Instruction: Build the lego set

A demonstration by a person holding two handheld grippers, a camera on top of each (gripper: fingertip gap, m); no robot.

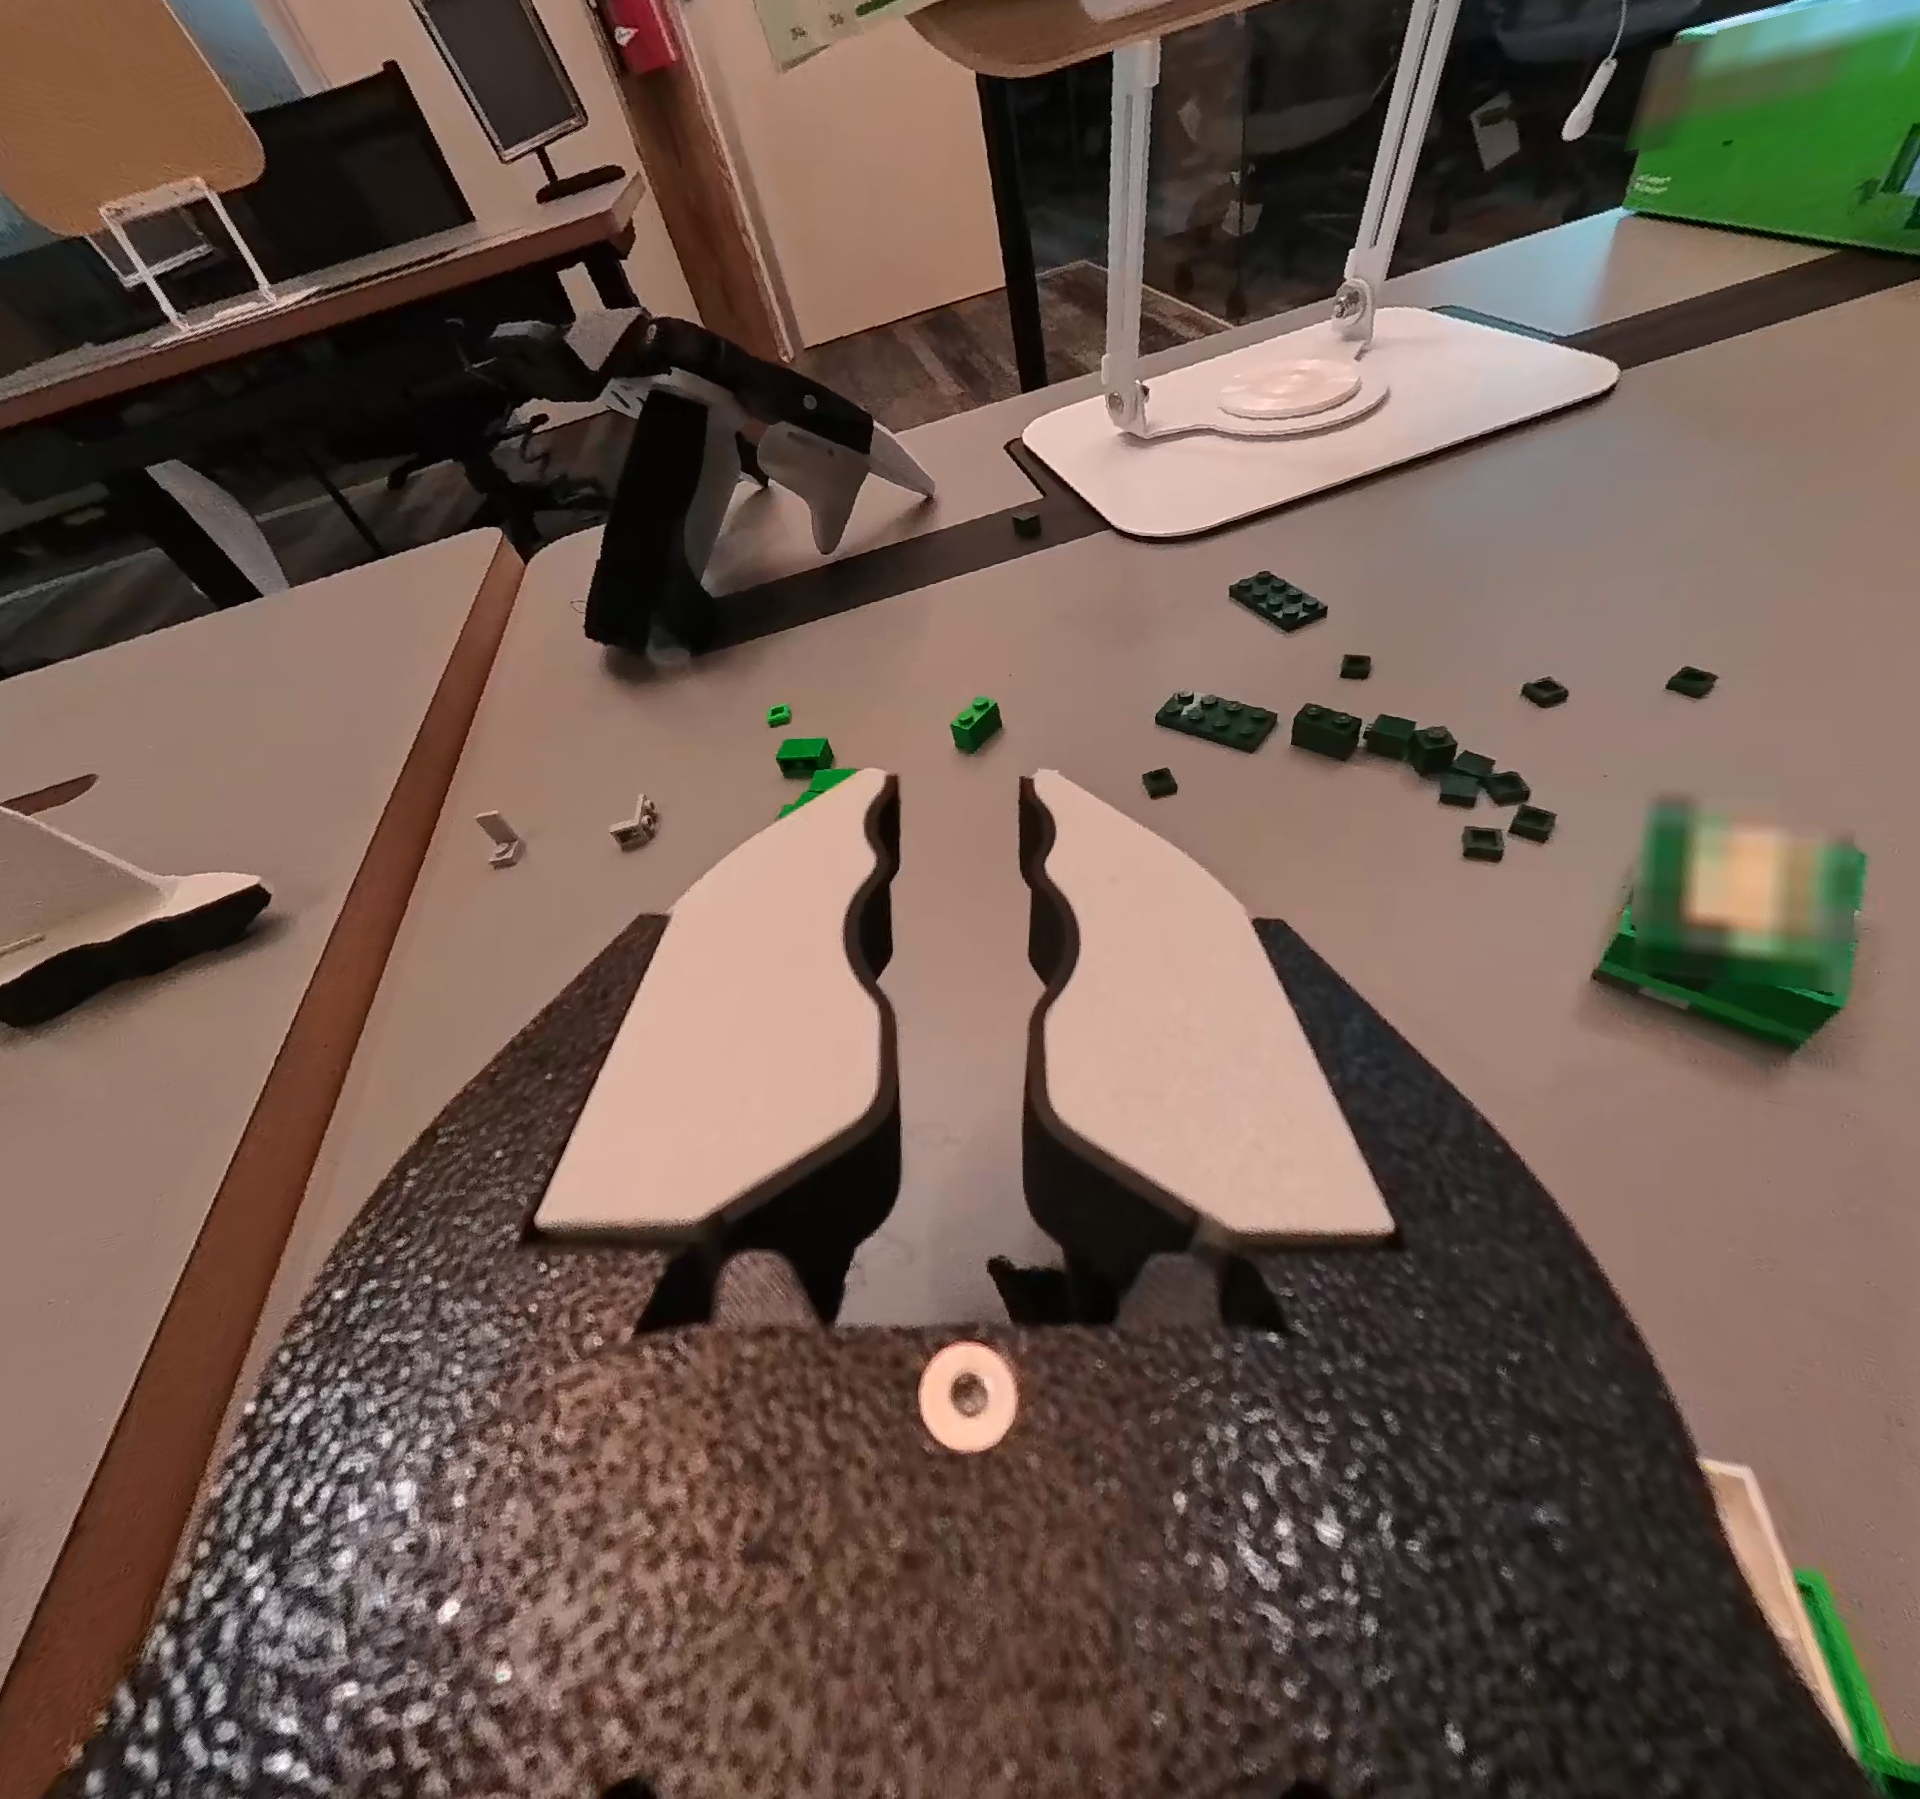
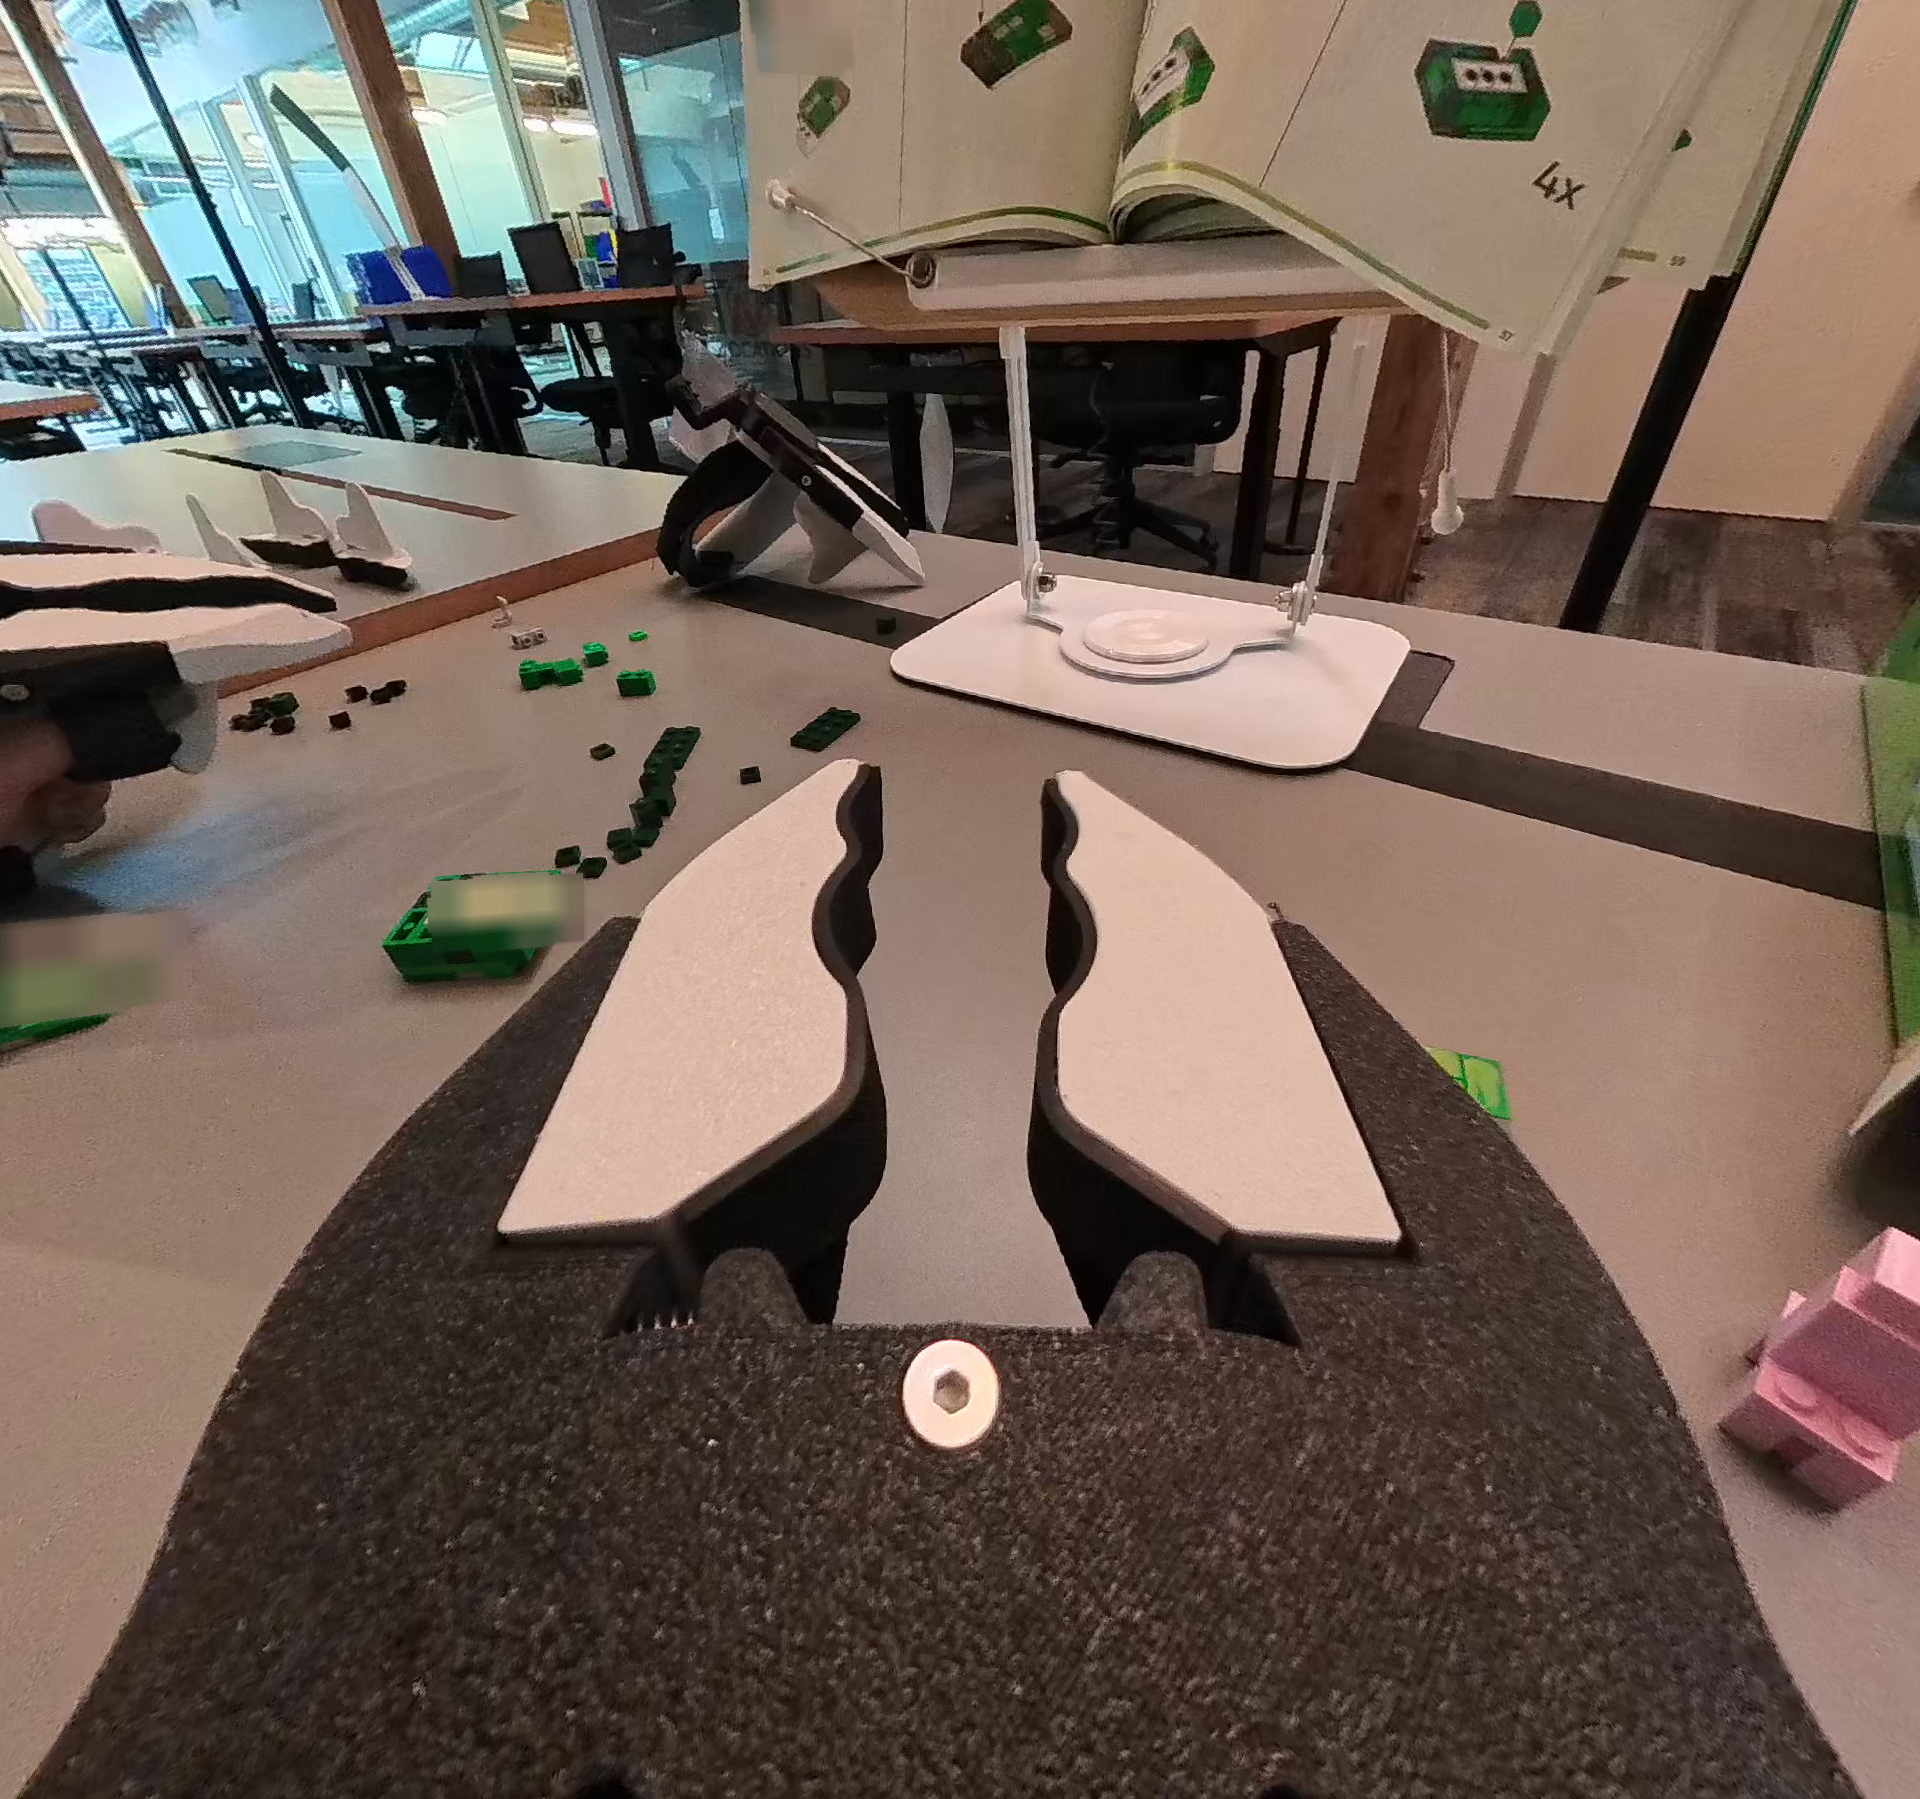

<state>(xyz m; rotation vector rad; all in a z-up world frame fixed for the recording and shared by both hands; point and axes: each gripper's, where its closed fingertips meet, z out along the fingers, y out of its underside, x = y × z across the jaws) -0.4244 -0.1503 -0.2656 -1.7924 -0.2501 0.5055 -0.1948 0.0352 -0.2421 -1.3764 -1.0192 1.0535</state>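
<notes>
Partly built green lego block (image 2: pixel 462 949): on grey surface (image 2: pixel 1351 970), left of right gripper (image 2: pixel 961 793). Loose dark green bricks (image 1: pixel 1382 736): scattered beyond left gripper (image 1: pixel 958 793). Both jaws narrowly parted, empty. Instruction booklet (image 2: pixel 1195 56): on white stand (image 2: pixel 1143 669).

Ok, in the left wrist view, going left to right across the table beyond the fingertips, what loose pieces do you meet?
Two small grey pieces → bright green bricks → dark green plates and bricks → partly built green model, partly blurred over.
</notes>
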